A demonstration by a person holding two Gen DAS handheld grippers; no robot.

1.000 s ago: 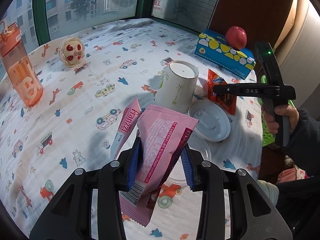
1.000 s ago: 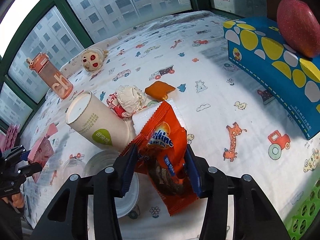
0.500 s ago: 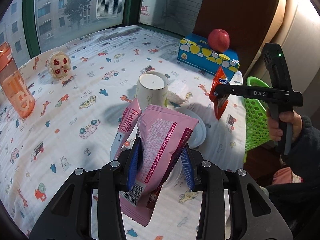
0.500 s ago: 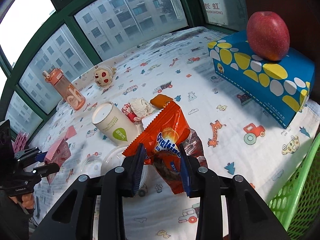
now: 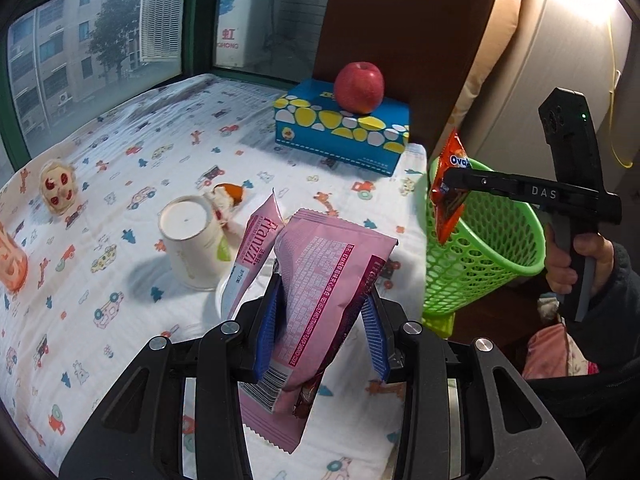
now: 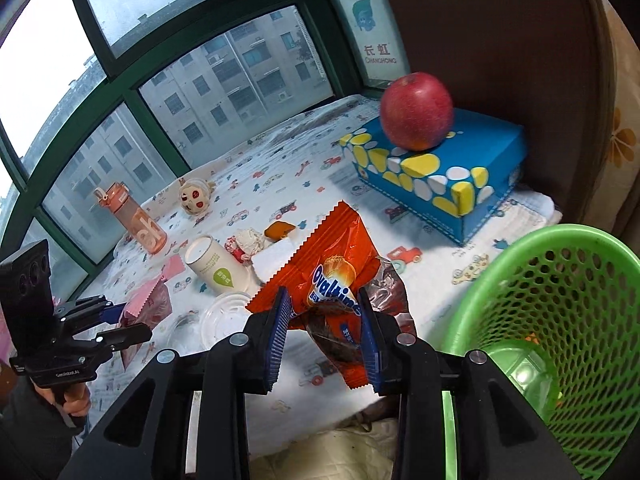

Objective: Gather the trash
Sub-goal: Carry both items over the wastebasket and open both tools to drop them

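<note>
My left gripper [image 5: 322,328] is shut on pink Franzzi snack wrappers [image 5: 320,280], lifted above the patterned tablecloth. My right gripper [image 6: 324,332] is shut on an orange Ovaltine wrapper [image 6: 336,264], held off the table edge, left of a green mesh basket [image 6: 560,300]. From the left wrist view that orange wrapper [image 5: 450,188] hangs at the rim of the basket [image 5: 480,248]. On the table lie a tipped paper cup [image 5: 192,240], a clear plastic lid [image 6: 228,312], a crumpled tissue wad [image 6: 246,242] and an orange scrap [image 6: 280,230].
A blue tissue box [image 5: 340,128] with a red apple [image 5: 359,86] on top stands at the back right. An orange water bottle [image 6: 132,220] and a small round toy [image 6: 194,198] sit near the window. A person's hand [image 5: 576,260] grips the right handle.
Both grippers rose and swung right toward the basket with their wrappers. The right gripper's jaws tightened on the orange wrapper and lifted it off the table.
</note>
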